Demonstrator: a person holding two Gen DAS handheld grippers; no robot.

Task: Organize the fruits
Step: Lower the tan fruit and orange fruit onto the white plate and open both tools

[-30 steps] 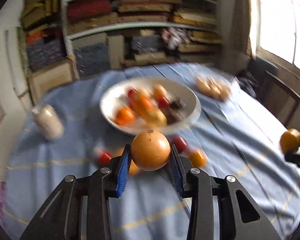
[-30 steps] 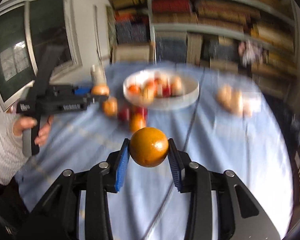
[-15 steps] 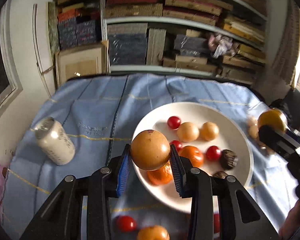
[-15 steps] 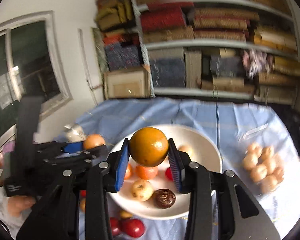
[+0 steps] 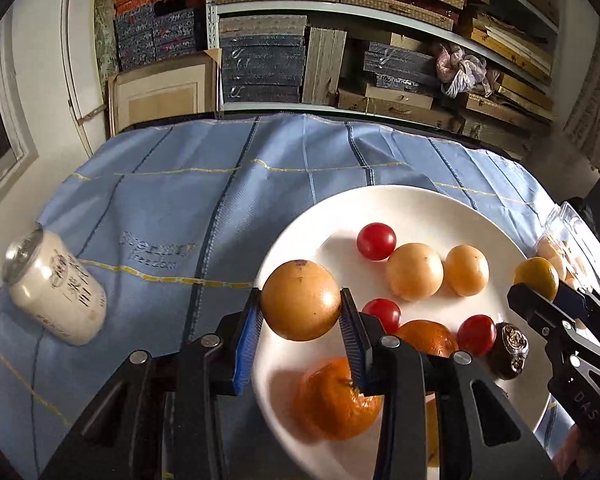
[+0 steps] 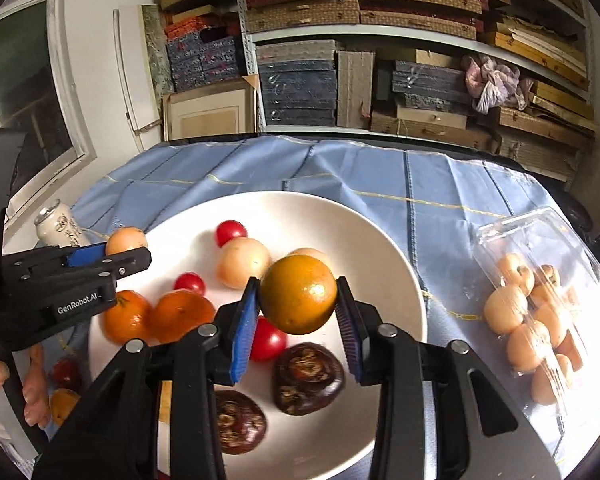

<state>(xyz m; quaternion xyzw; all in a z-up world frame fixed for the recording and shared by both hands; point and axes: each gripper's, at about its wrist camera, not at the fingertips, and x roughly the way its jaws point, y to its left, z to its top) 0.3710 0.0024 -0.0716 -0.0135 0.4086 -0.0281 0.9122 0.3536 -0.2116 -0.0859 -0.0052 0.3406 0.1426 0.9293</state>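
Orange fruit [image 6: 298, 300] clenched in your right gripper [image 6: 298, 304] and tan fruit [image 5: 301, 300] in your left gripper [image 5: 301, 308] hang mid-frame over the white plate [image 6: 380, 240]; released from here, either may roll off or knock the tomatoes [image 6: 231, 232] out.

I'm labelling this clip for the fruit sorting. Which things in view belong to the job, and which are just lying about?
Part of the job:
- pale orange fruit in left gripper
- darker orange in right gripper
- white plate of fruit

Lying about:
- drink can
- clear box of small fruit
- shelves
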